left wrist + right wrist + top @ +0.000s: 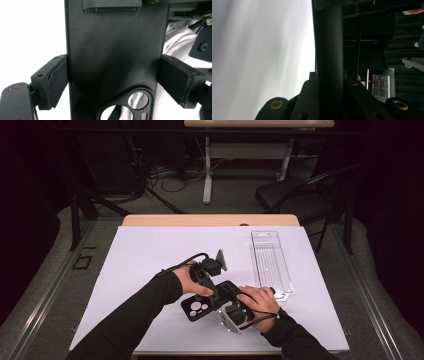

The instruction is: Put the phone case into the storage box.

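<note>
A black phone case [196, 309] with a camera cutout is held just above the white sheet, between both hands. My left gripper [214, 292] spans the case [112, 62] across its width, and both pads [56, 82] press on its long edges. My right gripper [229, 301] is shut on the case's end away from the cutout. In the right gripper view the case [329, 50] appears edge-on as a dark bar rising between that gripper's [329, 85] jaws. One right-gripper pad [110, 5] clamps the top of the case in the left gripper view.
A clear plastic package tray [271, 262] lies on the white sheet [145, 255] to the right of the hands. Behind the table stand a black chair [292, 195] and another desk's legs. A lit screen [380, 85] glows in the dark background of the right gripper view.
</note>
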`<state>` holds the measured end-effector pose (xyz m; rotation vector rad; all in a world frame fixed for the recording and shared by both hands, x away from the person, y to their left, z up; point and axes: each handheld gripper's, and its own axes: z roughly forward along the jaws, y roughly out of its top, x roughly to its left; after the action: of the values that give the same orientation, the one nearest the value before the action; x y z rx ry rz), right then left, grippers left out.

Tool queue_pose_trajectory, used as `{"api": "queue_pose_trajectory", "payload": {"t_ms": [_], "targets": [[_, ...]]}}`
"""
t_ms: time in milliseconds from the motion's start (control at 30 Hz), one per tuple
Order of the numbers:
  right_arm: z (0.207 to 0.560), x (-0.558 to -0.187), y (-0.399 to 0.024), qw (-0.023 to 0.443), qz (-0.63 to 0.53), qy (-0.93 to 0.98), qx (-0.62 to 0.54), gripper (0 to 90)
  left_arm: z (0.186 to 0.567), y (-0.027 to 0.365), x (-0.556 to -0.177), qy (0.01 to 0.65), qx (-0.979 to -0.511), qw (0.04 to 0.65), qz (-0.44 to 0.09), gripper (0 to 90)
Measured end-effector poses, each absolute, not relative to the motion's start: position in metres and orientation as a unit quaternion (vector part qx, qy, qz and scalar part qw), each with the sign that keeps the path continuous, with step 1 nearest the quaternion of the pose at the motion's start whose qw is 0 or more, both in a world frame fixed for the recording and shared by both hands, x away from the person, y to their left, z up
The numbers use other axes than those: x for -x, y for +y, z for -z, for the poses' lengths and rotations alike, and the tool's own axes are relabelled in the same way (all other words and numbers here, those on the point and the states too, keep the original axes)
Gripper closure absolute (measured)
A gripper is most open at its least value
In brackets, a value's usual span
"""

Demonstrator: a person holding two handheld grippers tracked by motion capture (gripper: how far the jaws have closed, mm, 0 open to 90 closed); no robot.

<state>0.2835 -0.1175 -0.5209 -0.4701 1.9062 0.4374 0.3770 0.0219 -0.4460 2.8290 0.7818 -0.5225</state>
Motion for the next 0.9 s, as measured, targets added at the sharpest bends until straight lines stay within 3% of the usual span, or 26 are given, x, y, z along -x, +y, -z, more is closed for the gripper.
{"api": "queue_pose_trajectory", "payload": {"t_ms": [900], "targets": [[0.5208, -0.285, -0.118, 0.531, -0.186, 0.804, 0.193, 88.6, 0.4433, 0.025, -0.3743, 0.264, -0.945, 0.103, 0.162, 13.0]]}}
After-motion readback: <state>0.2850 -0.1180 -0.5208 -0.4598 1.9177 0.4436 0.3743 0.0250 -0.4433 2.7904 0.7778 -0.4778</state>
